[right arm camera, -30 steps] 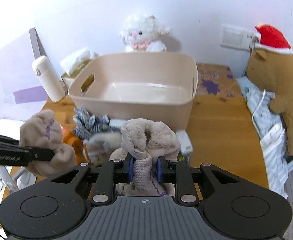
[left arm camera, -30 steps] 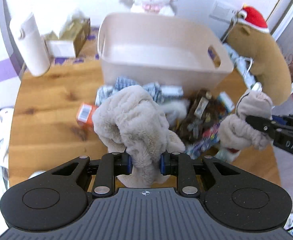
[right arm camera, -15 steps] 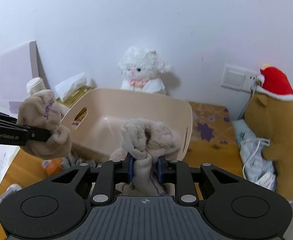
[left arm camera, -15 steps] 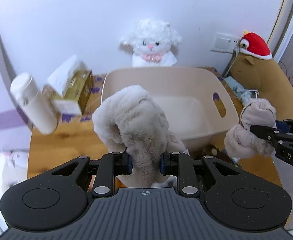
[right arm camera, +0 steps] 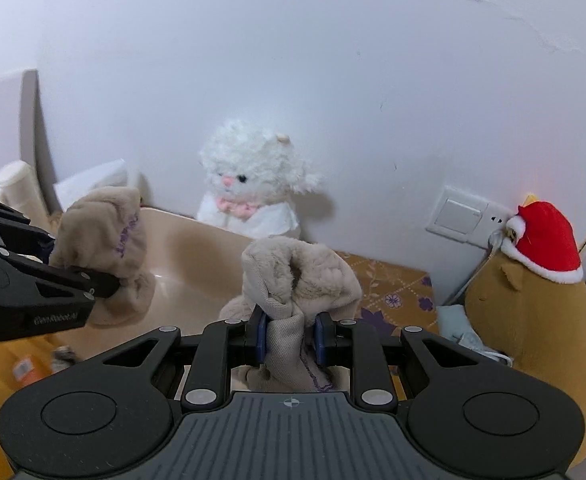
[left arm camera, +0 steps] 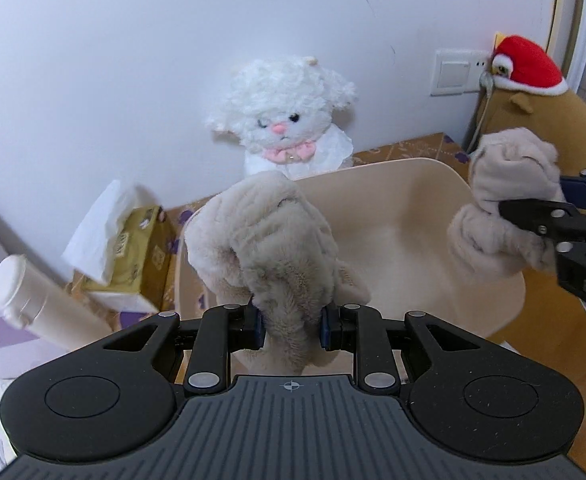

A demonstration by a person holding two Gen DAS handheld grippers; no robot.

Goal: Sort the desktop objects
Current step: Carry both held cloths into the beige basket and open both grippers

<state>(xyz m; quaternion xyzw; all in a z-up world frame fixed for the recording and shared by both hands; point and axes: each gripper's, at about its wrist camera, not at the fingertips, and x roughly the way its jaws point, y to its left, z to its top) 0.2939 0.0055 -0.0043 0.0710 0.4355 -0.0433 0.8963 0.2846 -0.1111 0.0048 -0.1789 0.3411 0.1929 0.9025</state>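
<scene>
My left gripper [left arm camera: 291,322] is shut on a beige fluffy glove [left arm camera: 265,236] and holds it in the air at the near rim of the beige plastic bin [left arm camera: 413,208]. My right gripper [right arm camera: 289,338] is shut on a second beige fluffy glove [right arm camera: 305,276], raised at the bin's [right arm camera: 189,264] right side. Each gripper shows in the other view: the right one with its glove [left arm camera: 505,208] at the right, the left one with its glove [right arm camera: 109,248] at the left. The bin's inside looks bare.
A white plush lamb [left arm camera: 285,120] sits behind the bin against the wall. A brown plush with a red hat [right arm camera: 533,312] stands at the right by a wall switch [right arm camera: 461,220]. A tissue box [left arm camera: 133,256] and a white bottle [left arm camera: 41,304] stand left of the bin.
Both grippers have risen from the cluttered table with their gloves and moved forward to the bin. The pile of small items has dropped out of view.
</scene>
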